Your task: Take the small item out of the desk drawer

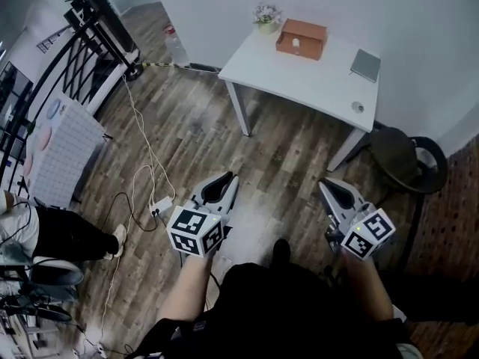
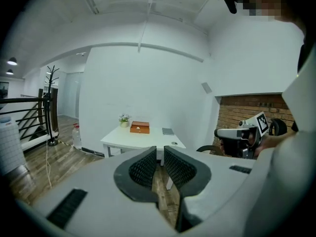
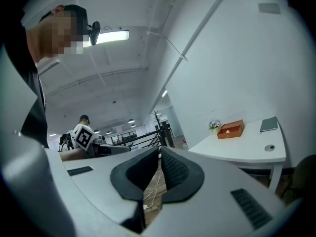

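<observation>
A white desk [image 1: 299, 77] stands by the wall, well ahead of me. On it sits an orange drawer box [image 1: 301, 39] with a small white knob, shut; nothing of its inside shows. My left gripper [image 1: 230, 178] and right gripper [image 1: 324, 185] are held over the wooden floor, far short of the desk. Both are shut with nothing between their pads. The left gripper view looks past its jaws to the desk [image 2: 143, 138] and box [image 2: 139, 127]. The right gripper view shows them off to the right, desk [image 3: 242, 144] and box [image 3: 230, 129].
On the desk are a small potted plant [image 1: 266, 16], a grey notebook [image 1: 365, 65] and a small round item [image 1: 358, 107]. A dark chair [image 1: 408, 159] stands right of the desk. Cables and a power strip [image 1: 159, 203] lie on the floor at left, near a railing [image 1: 75, 58] and a seated person [image 1: 45, 234].
</observation>
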